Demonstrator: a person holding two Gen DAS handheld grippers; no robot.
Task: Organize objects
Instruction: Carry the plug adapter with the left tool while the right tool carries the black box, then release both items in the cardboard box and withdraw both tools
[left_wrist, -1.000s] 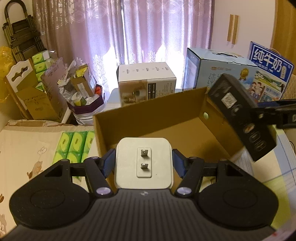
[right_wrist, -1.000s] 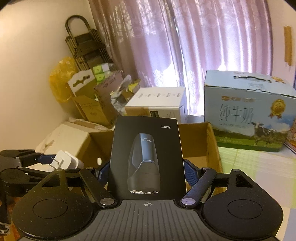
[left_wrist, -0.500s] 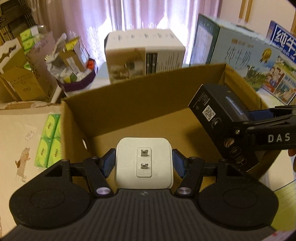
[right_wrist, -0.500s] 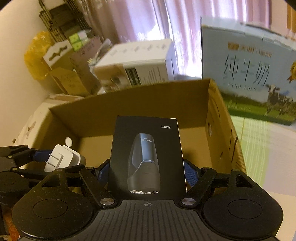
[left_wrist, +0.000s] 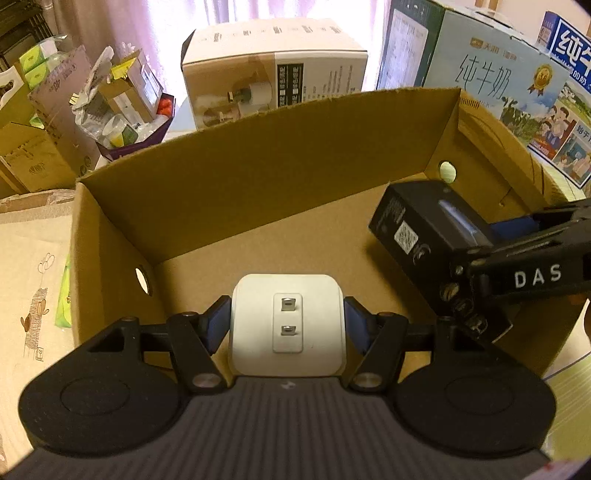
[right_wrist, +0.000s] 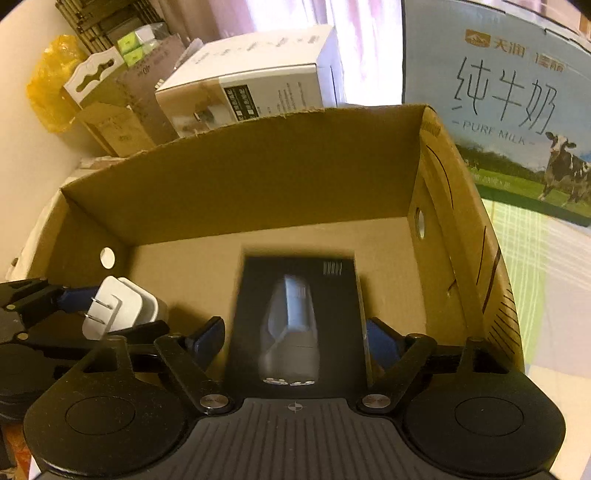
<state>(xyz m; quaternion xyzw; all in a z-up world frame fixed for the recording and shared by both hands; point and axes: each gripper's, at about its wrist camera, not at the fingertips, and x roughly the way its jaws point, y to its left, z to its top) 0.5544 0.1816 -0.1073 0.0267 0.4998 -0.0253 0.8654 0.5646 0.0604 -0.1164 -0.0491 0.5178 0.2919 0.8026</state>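
Both grippers are reaching inside the open carton (left_wrist: 258, 192), each carrying one item, and the carton floor looks bare apart from them. The left gripper (left_wrist: 287, 325) is clamping a white plug (left_wrist: 287, 325) by its sides, prongs facing away from the camera, above the floor near the carton's near-left corner. The right gripper (right_wrist: 295, 332) is closed on a black shaver box (right_wrist: 299, 317), holding it over the right half of the floor, close to the right wall; whether it is touching the floor I cannot tell. So, as I judge it, nothing is placed yet: both items are waiting to be set down and released. Other boxes are standing outside the carton's far wall.
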